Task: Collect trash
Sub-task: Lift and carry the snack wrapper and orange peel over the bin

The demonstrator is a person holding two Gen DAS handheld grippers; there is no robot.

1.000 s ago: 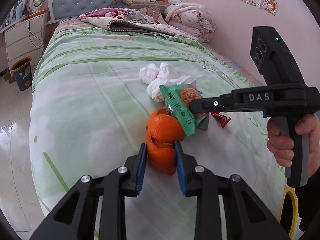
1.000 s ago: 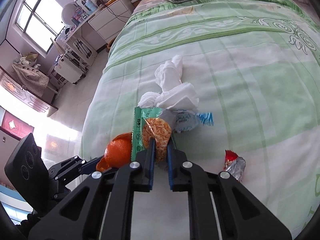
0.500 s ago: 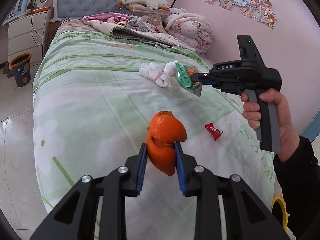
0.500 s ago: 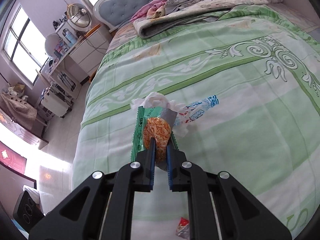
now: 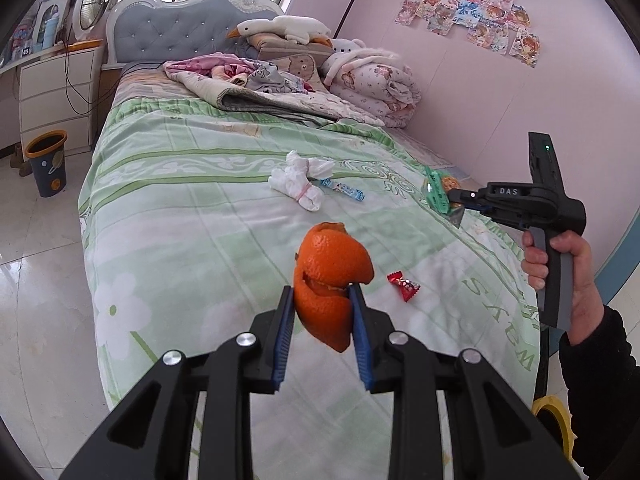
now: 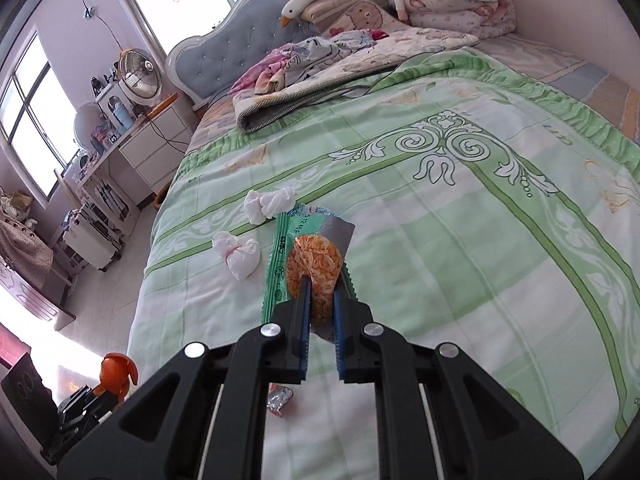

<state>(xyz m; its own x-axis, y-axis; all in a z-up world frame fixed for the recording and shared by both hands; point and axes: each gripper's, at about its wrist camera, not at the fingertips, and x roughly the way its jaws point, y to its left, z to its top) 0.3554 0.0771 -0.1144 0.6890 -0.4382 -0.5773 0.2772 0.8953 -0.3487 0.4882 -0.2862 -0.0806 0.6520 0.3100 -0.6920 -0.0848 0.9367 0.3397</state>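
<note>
You have a piece of trash in each hand, and both are up in the air over the bed [image 5: 192,216], likely so you can carry them off to a bin. Your left gripper [image 5: 322,322] squeezes the orange peel [image 5: 330,276] between its two blue pads; the pads press on the lower part of the peel, and the round top pokes out past the tips toward 12 o'clock. Your right gripper [image 6: 320,312] is pinched almost flat on the green snack wrapper [image 6: 304,256]. The pads bite only the bottom edge, so most of the wrapper stands up past the tips toward 12 o'clock, a bit toward 11. That thin grip looks fine for light foil, but I think a quick swing could shake it loose. More trash waits on the blanket: white tissue wads [image 5: 300,180], with a small blue wrapper [image 5: 344,189] just beside them at 3 o'clock, and a red candy wrapper [image 5: 404,286] near the peel at 3 o'clock. A dark bin [image 5: 47,162] stands on the floor far off at 9 o'clock.
</note>
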